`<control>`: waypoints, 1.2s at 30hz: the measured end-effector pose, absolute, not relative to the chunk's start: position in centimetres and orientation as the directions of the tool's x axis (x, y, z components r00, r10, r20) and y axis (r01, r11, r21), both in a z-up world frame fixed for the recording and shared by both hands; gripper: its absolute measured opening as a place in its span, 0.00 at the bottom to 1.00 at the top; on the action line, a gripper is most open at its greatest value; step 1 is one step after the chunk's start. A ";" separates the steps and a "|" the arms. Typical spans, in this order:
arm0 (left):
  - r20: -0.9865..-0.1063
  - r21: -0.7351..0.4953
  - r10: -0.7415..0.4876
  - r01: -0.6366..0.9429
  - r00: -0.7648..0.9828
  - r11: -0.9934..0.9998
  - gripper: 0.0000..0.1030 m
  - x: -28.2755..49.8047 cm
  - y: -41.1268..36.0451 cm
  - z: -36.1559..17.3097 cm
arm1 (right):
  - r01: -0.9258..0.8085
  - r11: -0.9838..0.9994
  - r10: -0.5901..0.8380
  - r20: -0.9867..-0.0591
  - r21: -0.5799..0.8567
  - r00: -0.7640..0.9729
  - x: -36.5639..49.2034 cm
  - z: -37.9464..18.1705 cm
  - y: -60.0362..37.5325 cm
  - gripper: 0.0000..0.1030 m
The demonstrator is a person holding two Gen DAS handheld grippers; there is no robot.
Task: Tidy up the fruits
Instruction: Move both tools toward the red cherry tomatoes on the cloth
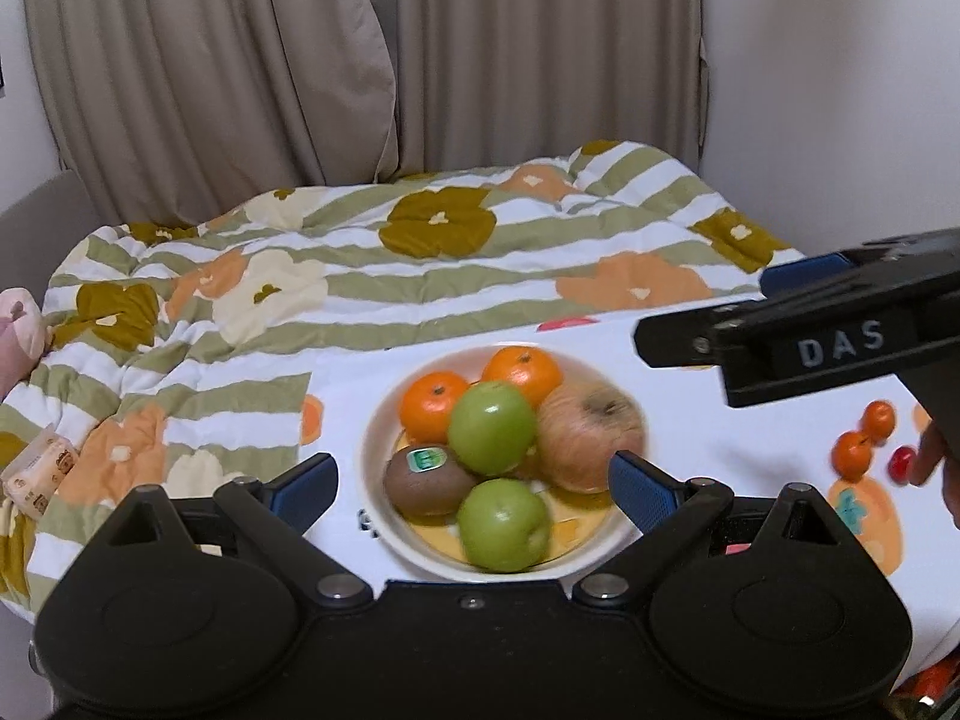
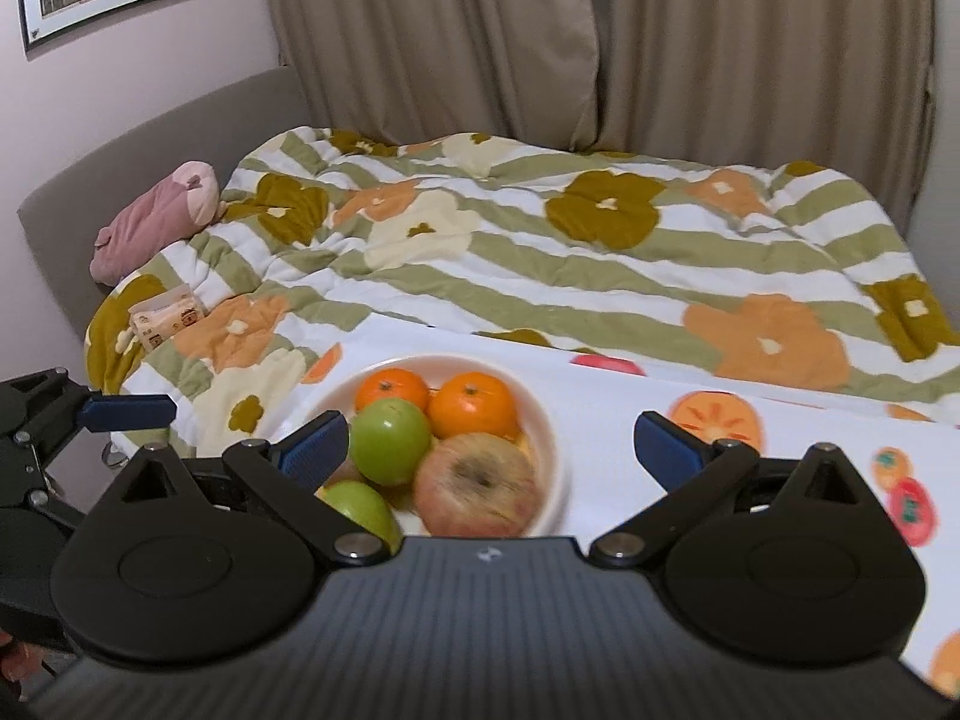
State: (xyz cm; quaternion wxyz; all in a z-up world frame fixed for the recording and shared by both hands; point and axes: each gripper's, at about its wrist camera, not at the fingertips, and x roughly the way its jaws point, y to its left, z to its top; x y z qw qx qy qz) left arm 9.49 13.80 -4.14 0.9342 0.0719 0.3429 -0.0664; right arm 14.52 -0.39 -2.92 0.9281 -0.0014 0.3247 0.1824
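A white bowl [image 1: 384,414] on the fruit-print tablecloth holds two oranges [image 1: 433,407], two green apples [image 1: 492,427], a pink-red apple [image 1: 591,435] and a kiwi with a green sticker [image 1: 427,479]. My left gripper [image 1: 474,489] is open and empty, its jaws spread either side of the bowl just above it. My right gripper [image 2: 492,447] is open and empty over the bowl's [image 2: 552,450] right side, with the pink-red apple [image 2: 477,489] between its jaws. It also shows in the left wrist view [image 1: 798,324] at the right. Small orange and red fruits [image 1: 864,438] lie right of the bowl.
The table [image 2: 612,408] has a white cloth printed with fruit. Behind it is a bed with a flowered striped quilt [image 1: 420,258], a pink plush toy [image 2: 156,216], a tissue pack [image 2: 165,315] and beige curtains. A hand [image 1: 930,456] shows at the right edge.
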 end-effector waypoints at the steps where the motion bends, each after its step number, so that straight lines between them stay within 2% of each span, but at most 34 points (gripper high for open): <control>1: -0.647 0.089 -0.074 0.171 0.759 0.981 0.96 9.2 13.2 -3.8 | -0.332 0.935 0.336 -0.600 0.121 0.726 14.0 -2.6 -1.2 1.00; 9: -0.602 0.090 -0.072 0.156 0.795 0.984 0.97 7.1 8.0 -1.7 | -0.276 0.955 0.284 -0.615 0.111 0.736 10.3 -1.4 -9.2 1.00; 17: -0.590 0.076 -0.142 0.230 0.795 0.970 0.97 6.1 1.6 -1.7 | -0.174 0.980 0.197 -0.634 0.099 0.748 7.1 -2.4 -18.4 1.00; 33: -0.640 0.079 -0.313 0.465 0.702 0.882 0.93 6.1 -11.0 -7.6 | 0.005 0.995 0.065 -0.703 0.097 0.708 3.2 -9.7 -30.0 1.00; 36: -0.655 0.093 -0.336 0.513 0.677 0.853 0.88 6.4 -12.8 -9.2 | 0.023 0.994 0.059 -0.717 0.104 0.695 3.0 -11.4 -30.9 1.00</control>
